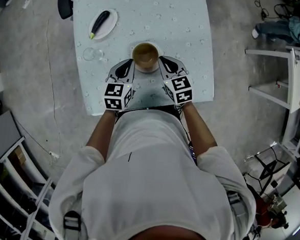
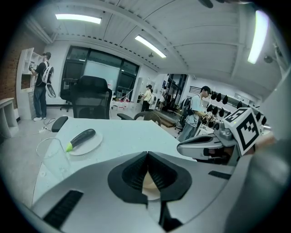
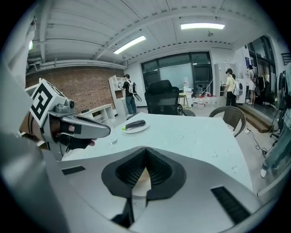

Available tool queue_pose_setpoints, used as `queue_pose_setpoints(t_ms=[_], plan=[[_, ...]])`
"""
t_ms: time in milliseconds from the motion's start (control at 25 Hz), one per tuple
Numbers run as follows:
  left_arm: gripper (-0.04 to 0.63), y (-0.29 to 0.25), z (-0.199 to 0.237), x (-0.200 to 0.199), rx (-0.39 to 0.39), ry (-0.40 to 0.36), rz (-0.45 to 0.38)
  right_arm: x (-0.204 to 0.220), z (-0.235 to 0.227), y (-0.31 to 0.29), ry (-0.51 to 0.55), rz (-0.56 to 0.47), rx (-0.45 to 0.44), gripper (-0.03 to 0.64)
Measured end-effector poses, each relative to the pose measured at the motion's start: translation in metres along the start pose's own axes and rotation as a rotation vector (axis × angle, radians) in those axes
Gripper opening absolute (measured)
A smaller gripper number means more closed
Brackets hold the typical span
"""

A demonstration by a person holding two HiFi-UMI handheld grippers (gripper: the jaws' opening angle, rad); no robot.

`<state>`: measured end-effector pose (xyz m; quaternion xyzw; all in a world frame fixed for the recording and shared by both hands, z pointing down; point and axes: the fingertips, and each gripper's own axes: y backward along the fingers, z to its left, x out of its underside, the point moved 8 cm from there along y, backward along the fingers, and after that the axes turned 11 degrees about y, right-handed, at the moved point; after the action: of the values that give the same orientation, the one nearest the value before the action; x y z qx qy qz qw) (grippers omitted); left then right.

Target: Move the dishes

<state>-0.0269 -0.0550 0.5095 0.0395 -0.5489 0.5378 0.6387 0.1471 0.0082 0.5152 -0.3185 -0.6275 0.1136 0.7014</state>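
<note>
The bowl [image 1: 145,55] is near the surface's [image 1: 172,21] front edge, flanked by both tools. The left hand-held gripper [image 1: 128,66] and right hand-held gripper [image 1: 162,62] are each fully closed. Their tips lie against the bowl's opposite sides, and its cream wall shows through the gap under each pair of pads. They seem to squeeze it between them rather than pinch its rim. I cannot tell whether it is lifted.

So the bowl looks to be the dish in hand. The plate [image 1: 112,17], far left beyond the bowl, carries a dark item [image 1: 100,22] and looks untouched.

A glass [image 1: 89,53] stands close on the bowl's left. To the right of the bowl and beyond it the surface is bare, the freest way to go.
</note>
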Motion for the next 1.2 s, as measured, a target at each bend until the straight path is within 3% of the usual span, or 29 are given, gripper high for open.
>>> queue_pose_setpoints(t_ms=[520,800,1200], plan=[[0.018,0.0,0.018,0.032,-0.056,0.038,0.099,0.032,0.005,-0.031,-0.054,0.114,-0.048,0.002],[0.018,0.003,0.028,0.033,-0.079,0.059,0.105,0.03,0.0,-0.041,-0.039,0.148,-0.034,0.071],[0.018,0.012,0.043,0.04,-0.134,0.101,0.108,0.04,-0.013,-0.064,-0.152,0.186,-0.039,0.141]])
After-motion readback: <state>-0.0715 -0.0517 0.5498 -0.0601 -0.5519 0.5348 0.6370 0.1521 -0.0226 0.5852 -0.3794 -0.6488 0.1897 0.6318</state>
